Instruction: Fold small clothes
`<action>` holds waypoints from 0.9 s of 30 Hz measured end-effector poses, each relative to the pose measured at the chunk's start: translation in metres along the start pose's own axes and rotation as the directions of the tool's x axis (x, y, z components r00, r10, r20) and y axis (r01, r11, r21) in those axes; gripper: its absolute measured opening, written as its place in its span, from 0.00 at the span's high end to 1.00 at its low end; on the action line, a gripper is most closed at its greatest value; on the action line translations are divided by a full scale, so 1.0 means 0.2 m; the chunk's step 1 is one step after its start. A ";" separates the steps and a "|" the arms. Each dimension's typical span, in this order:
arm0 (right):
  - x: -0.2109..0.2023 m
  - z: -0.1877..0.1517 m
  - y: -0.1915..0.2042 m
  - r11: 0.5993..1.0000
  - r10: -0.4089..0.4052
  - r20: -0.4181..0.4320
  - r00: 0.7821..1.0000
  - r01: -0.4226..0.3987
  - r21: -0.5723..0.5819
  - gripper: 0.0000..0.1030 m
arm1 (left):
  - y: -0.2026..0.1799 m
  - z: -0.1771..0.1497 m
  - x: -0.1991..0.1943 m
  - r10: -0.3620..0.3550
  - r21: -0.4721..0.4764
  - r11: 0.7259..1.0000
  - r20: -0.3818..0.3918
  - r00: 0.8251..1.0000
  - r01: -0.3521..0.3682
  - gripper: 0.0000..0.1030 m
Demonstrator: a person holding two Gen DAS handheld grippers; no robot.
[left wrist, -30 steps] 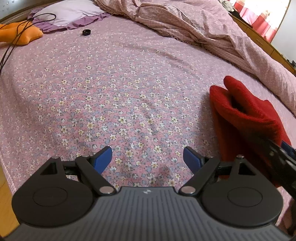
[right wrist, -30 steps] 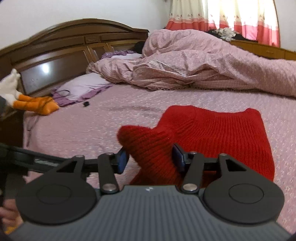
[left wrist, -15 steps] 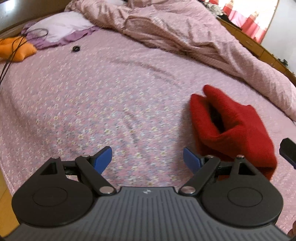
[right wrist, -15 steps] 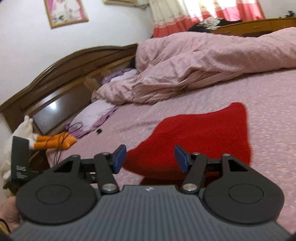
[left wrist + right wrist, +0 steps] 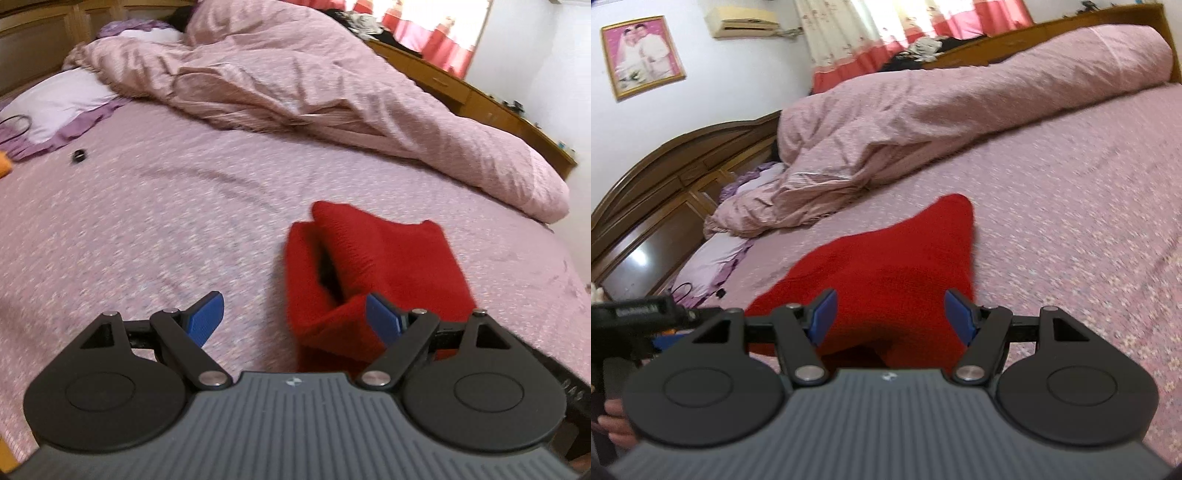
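A red knitted garment point(image 5: 384, 258) lies folded on the flowered pink bedsheet point(image 5: 166, 221), its upper layer bulging over a dark gap on the left side. My left gripper point(image 5: 293, 310) hovers above its near left corner, open and empty. In the right wrist view the same garment point(image 5: 886, 258) spreads out beyond my right gripper point(image 5: 891, 304). That gripper's jaws are opening; the cloth shows between them, but the blue pads point(image 5: 823, 314) do not press on it. The left gripper's black body point(image 5: 639, 314) shows at the left edge.
A rumpled pink duvet point(image 5: 314, 92) covers the far side of the bed. A lilac pillow point(image 5: 55, 103), a black cable and a small black ring point(image 5: 78, 156) lie near the wooden headboard point(image 5: 665, 192). A hand point(image 5: 613, 413) shows at bottom left.
My right gripper let go of the garment's raised fold, widened, drew back and rolled; the fold dropped onto the garment. My left gripper rose and swung toward the garment, staying open.
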State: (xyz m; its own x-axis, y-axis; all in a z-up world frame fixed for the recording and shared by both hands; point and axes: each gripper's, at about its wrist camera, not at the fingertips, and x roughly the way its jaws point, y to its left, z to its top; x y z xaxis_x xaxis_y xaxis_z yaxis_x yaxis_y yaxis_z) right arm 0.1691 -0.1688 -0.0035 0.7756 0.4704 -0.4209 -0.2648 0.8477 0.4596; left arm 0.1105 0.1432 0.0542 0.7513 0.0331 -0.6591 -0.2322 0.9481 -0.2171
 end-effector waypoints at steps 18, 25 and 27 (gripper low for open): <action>0.02 -0.04 -0.14 0.994 -0.056 -0.032 0.998 0.059 0.092 0.35 | -0.14 0.00 0.45 -0.127 0.008 0.992 -0.057 0.990 0.128 0.66; 0.04 -0.03 -0.12 0.995 -0.062 -0.035 0.997 0.064 0.078 0.35 | -0.02 0.04 0.30 -0.188 -0.032 0.981 0.062 0.980 0.191 0.79; 0.05 -0.03 -0.10 0.996 -0.054 -0.030 0.998 0.056 0.067 0.35 | 0.03 0.04 0.29 -0.165 -0.037 0.985 0.064 0.984 0.168 0.79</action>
State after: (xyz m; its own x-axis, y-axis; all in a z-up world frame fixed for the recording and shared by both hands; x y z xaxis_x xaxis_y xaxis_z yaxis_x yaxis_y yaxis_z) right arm 0.1784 -0.1802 -0.0215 0.7710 0.4312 -0.4686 -0.1821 0.8544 0.4866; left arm 0.1585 0.1541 0.0200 0.8176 -0.1034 -0.5665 -0.1260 0.9278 -0.3513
